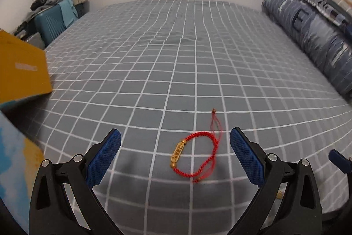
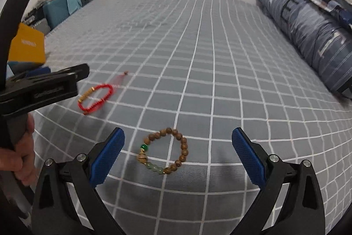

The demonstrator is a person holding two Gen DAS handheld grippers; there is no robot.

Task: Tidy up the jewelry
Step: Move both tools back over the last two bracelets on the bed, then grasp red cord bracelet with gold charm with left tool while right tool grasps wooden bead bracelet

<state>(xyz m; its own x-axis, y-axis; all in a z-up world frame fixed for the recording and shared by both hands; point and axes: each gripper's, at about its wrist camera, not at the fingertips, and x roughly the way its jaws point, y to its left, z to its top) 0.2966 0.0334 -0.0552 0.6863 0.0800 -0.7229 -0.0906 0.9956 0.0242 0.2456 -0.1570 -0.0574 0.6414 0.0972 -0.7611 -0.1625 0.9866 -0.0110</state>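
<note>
Here, at the far left of the bed (image 1: 176, 54), we find a yellow box (image 1: 22, 69) resting on the grey checked sheet, with a teal suitcase (image 1: 51, 22) beyond the bed's edge. Moving right, our left gripper (image 1: 175, 152) has its blue pads (image 1: 103, 160) spread wide and holds nothing. The red cord bracelet (image 1: 195, 155), with a gold oblong charm, lies flat on the sheet between those pads, touching neither; its loose cord ends trail away from us. In the right wrist view we see the same red bracelet just beyond the left tool's black body, which a hand (image 2: 22, 155) grips. Further right, our right gripper (image 2: 178, 152) is likewise fully spread and empty. The wooden bead bracelet (image 2: 164, 151), with one green bead and several pale ones, lies between its fingers, apart from both. A rolled blue quilt (image 2: 308, 21) lies along the bed's right side.
</note>
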